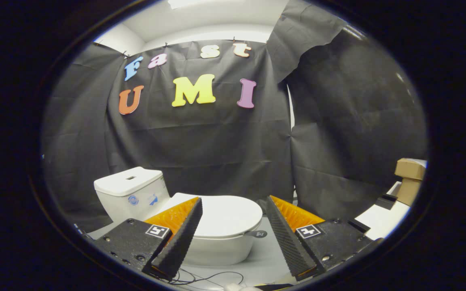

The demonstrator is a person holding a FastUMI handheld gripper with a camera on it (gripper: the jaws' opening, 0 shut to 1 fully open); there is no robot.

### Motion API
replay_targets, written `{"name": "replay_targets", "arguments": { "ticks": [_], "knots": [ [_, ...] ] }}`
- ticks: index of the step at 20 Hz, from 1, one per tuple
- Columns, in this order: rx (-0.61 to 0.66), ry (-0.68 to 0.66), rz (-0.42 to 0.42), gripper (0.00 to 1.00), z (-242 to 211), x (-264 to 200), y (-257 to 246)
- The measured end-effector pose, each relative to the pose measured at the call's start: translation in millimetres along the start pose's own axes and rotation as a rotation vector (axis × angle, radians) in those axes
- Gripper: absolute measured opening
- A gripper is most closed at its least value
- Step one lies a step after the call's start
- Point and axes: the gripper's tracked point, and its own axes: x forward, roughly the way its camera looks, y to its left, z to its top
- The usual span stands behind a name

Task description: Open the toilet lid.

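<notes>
Currently: jaws (233, 202) spread wide, holding nothing.
White ceramic toilet (212, 242) sits just ahead between the fingers, its smooth white oval lid (227, 216) down flat; white tank (130, 192) behind-left.

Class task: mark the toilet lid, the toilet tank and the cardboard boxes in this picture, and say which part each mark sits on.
toilet lid (227, 216), gripper view, on its flat closed top, seen between the open tongs.
toilet tank (130, 194), gripper view, on its front wall.
cardboard boxes (410, 178), gripper view, on the side of the stack.
</notes>
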Motion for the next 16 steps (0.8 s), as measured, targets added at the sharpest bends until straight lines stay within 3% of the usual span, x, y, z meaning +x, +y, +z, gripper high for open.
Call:
{"name": "replay_targets", "arguments": {
  "ticks": [16],
  "knots": [
    [0.027, 0.028, -0.017, 0.99, -1, 45, -28]
  ]
}}
